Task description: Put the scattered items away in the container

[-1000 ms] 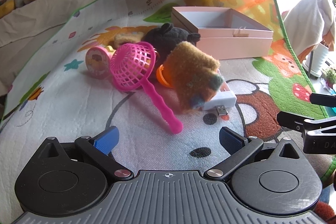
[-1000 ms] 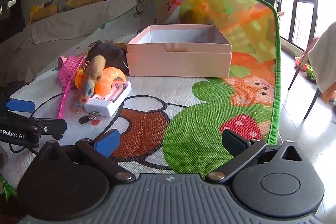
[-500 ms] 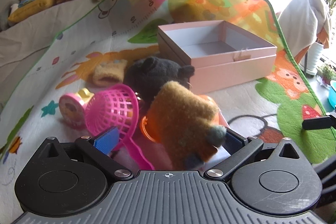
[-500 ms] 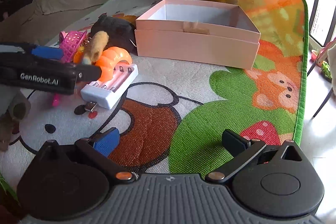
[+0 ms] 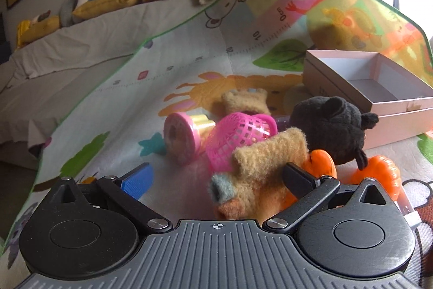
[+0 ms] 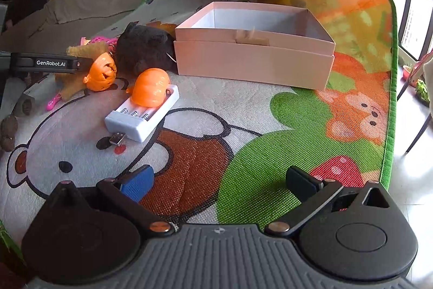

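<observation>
My left gripper [image 5: 216, 178] is open around a tan plush toy [image 5: 259, 169], which lies between its fingers against the right one. Behind it lie a pink plastic scoop [image 5: 240, 137], a pink spool [image 5: 181, 137], a black plush [image 5: 333, 126], two orange pumpkin halves [image 5: 379, 175] and a second tan plush [image 5: 246, 102]. The open pink box [image 5: 379, 88] stands at the right and looks empty. In the right wrist view the box [image 6: 254, 61] is ahead, a white battery charger [image 6: 143, 115] lies left with a pumpkin half [image 6: 151, 87] on it. My right gripper [image 6: 219, 180] is open and empty above the mat.
The items lie on a colourful play mat [image 6: 270, 153] that curls up at the back. A covered sofa [image 5: 67, 50] with soft toys and a cloth runs behind. The mat's green edge [image 6: 389, 126] and bare floor are at the right.
My left gripper has moved forward and turned left, so the tan plush now sits between its fingers. The pumpkin halves have come apart. My right gripper has moved closer to the mat.
</observation>
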Tool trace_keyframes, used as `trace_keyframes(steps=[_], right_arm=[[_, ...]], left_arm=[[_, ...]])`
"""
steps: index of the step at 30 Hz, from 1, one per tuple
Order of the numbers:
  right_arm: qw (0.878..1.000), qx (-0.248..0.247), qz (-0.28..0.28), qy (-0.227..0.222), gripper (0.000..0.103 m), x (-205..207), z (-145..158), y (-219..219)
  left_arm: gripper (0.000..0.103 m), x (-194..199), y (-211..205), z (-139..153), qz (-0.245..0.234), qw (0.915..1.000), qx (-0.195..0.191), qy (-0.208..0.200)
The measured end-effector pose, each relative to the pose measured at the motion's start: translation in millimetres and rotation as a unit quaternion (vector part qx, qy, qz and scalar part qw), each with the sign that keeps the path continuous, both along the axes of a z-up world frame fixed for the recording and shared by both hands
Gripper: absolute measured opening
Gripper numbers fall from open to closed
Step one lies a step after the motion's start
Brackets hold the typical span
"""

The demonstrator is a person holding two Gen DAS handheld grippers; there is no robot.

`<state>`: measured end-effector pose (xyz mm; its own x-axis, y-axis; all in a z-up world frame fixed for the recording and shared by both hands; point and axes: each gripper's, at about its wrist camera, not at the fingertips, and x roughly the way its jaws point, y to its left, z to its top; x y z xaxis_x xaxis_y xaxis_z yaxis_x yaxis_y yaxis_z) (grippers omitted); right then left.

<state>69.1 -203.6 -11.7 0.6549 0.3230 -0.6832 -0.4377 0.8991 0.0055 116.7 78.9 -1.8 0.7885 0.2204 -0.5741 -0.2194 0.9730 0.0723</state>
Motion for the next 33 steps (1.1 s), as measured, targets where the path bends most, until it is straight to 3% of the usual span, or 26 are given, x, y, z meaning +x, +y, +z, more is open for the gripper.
trace_keyframes(steps=[3, 6, 10, 13, 20, 25, 33], right_arm=[[1.000, -0.004, 0.001, 0.007, 0.103, 3.2, 2.7, 2.1], [1.000, 0.019, 0.002, -0.003, 0.103, 4.7, 13.0, 3.0], [0.999, 0.036, 0.005, -0.032, 0.100, 9.1, 29.0, 16.9], [0.998, 0.042, 0.038, -0.022, 0.078, 13.0, 32.0, 36.1], [0.996, 0.014, 0.084, -0.013, 0.078, 10.5, 17.9, 83.4], [0.996, -0.024, 0.076, -0.032, 0.082, 11.5, 14.3, 80.4], [0.994, -0.081, -0.017, -0.076, 0.082, 28.5, 8.7, 38.7]], left_arm=[[0.103, 0.7, 12.7, -12.8, 0.013, 0.9984, -0.047, 0.027], [0.103, -4.5, 27.1, -14.5, 0.013, 0.9954, -0.093, 0.021], [0.103, -5.5, 22.9, -15.7, 0.013, 0.9964, -0.080, 0.024], [0.103, -5.9, 24.7, -15.7, 0.010, 0.9961, -0.085, 0.023], [0.103, -6.5, 26.9, -16.3, 0.010, 0.9954, -0.095, 0.013], [0.103, -5.7, 26.7, -16.5, 0.012, 0.9954, -0.095, 0.011], [0.103, -5.4, 26.3, -15.9, 0.012, 0.9955, -0.094, 0.012]])
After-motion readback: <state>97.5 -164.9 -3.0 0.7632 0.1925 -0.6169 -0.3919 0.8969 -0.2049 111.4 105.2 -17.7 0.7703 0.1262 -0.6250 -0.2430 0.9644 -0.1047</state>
